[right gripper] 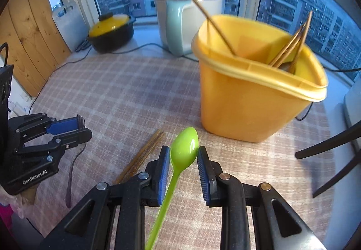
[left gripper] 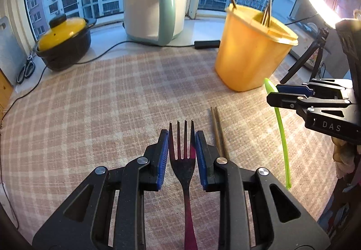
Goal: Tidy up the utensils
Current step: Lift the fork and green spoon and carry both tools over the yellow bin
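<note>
Left claw (left gripper: pixel 181 134) tilts steeply down over the checked cloth on the worktop (left gripper: pixel 90 103), jaws narrow, blue pads clamped on the head of a dark metal fork (left gripper: pixel 183 159); tines stick out past the fingertips, handle runs back under the claw, fork clear of the cloth. Right claw (right gripper: pixel 183 153) also pitched down, jaws narrow, pads pinching the bowl of a lime-green plastic spoon (right gripper: pixel 183 148), its handle trailing down and back toward the camera. Writing: "DAS" on the right claw's body in the left view, "GenRobot.AI" on the left claw's body in the right view. A pair of brown chopsticks (left gripper: pixel 218 132) lies flat on the cloth between the two claws, just right of the fork. The yellow utensil holder (right gripper: pixel 255 101) stands upright on the worktop ahead of the right claw, with chopsticks leaning in its compartments. Behind on the sill: a white electric pot (left gripper: pixel 155 15) with mint handle, a black pot with yellow lid (left gripper: pixel 64 46), and scissors (left gripper: pixel 26 69) at far left.
</note>
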{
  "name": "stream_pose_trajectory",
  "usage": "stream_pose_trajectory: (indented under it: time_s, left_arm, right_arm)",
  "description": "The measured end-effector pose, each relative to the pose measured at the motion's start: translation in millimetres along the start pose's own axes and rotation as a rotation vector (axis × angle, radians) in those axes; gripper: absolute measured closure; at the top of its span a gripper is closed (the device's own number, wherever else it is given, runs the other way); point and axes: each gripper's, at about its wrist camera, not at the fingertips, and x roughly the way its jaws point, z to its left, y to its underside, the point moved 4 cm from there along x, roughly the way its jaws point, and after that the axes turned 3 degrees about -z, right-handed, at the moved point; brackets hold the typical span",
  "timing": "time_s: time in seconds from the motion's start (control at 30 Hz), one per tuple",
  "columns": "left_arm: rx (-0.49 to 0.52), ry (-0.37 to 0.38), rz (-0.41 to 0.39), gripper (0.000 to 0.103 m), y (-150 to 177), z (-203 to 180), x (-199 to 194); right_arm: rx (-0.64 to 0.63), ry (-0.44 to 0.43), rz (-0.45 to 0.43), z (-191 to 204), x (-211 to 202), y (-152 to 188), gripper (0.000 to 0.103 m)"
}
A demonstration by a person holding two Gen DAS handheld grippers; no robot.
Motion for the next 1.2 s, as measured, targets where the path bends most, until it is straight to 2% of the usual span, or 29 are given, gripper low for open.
stream_pose_trajectory:
  time_s: [0.47,1.2]
  left_arm:
    - [0.027,0.009,-0.108,0.080,-23,-14,-42]
    - [0.028,0.030,-0.222,0.080,-51,-26,-81]
  right_arm:
    - [-0.049,0.066,-0.137,7,-51,-9,0.079]
    - [-0.063,0.135,-0.258,2,-93,-20,0.079]
